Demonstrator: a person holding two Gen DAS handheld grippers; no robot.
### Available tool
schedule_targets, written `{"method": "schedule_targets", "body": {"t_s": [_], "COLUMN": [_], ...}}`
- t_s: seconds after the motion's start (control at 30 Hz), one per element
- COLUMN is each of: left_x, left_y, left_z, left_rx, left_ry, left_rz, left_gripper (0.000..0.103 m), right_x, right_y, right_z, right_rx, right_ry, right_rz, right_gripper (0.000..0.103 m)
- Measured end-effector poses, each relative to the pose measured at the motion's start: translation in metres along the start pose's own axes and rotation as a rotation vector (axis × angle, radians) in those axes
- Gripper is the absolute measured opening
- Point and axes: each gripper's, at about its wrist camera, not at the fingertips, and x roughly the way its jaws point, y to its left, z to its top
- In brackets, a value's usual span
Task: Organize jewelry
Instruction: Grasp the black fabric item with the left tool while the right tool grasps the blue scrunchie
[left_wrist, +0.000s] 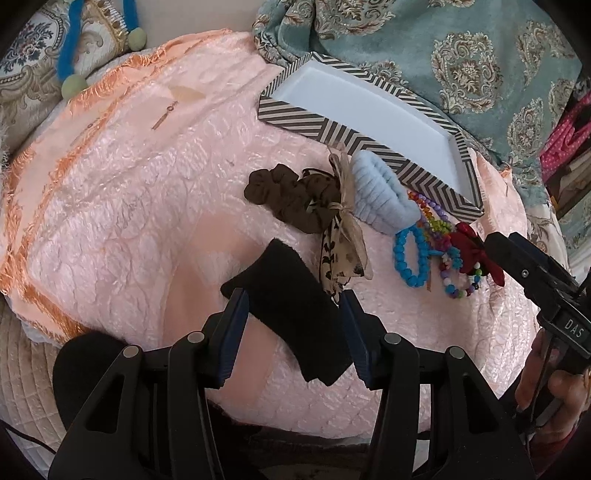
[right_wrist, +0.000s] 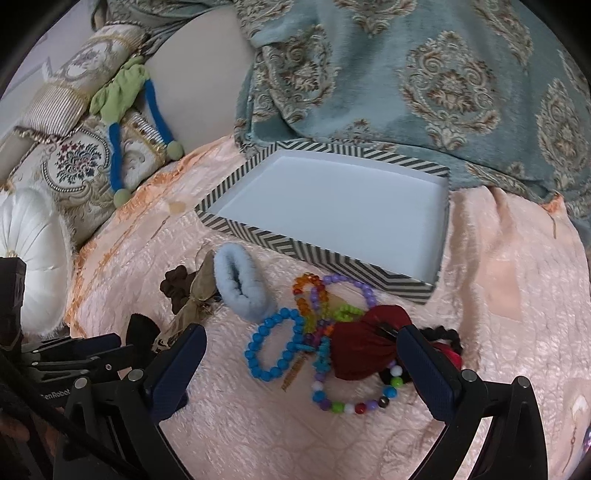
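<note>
the spread left tongs (left_wrist: 293, 301) are set astride a black fabric band (left_wrist: 291, 306); the right tongs (right_wrist: 303, 349) are spread around a dark red cloth bow (right_wrist: 360, 343) and beaded bracelets (right_wrist: 271, 345).

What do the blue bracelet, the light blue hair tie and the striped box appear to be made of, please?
Blue bracelet: glossy round beads, probably plastic, glinting. Light blue hair tie: fuzzy matte terry or fleece, judging by its nap. Striped box: likely printed cardboard, with thin, straight walls and a smooth white inside.
</note>
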Motion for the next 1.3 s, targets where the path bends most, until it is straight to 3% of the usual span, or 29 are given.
{"method": "schedule_targets", "body": {"t_s": [0.37, 0.73, 0.87, 0.97, 1.03, 1.13, 1.3], "left_x": [0.018, 0.032, 0.035, 0.033, 0.031, 0.024, 0.003], "left_y": [0.006, 0.003, 0.001, 0.004, 0.005, 0.007, 0.012], "left_z": [-0.001, 0.003, 0.004, 0.004, 0.004, 0.003, 0.006], "left_rx": [-0.015, 0.008, 0.022, 0.019, 0.016, 0.016, 0.017], "left_ry": [0.033, 0.019, 0.009, -0.003, -0.005, -0.014, -0.05], "left_rz": [0.002, 0.021, 0.027, 0.032, 0.023, 0.016, -0.002], "left_gripper": [0.051, 0.051, 0.05, 0.035, 0.024, 0.017, 0.013], "right_x": [0.03, 0.084, 0.105, 0.108, 0.101, 0.088, 0.06], "right_y": [0.014, 0.029, 0.031, 0.031, 0.035, 0.036, 0.029], "right_z": [0.013, 0.03, 0.03, 0.027, 0.025, 0.026, 0.032], "right_rx": [-0.019, -0.068, -0.058, -0.052, -0.073, -0.081, -0.051], "right_ry": [0.035, 0.114, 0.151, 0.138, 0.115, 0.08, 0.018], "right_rz": [0.095, 0.141, 0.178, 0.196, 0.187, 0.18, 0.197], "right_gripper": [0.102, 0.079, 0.042, 0.029, 0.027, 0.026, 0.026]}}
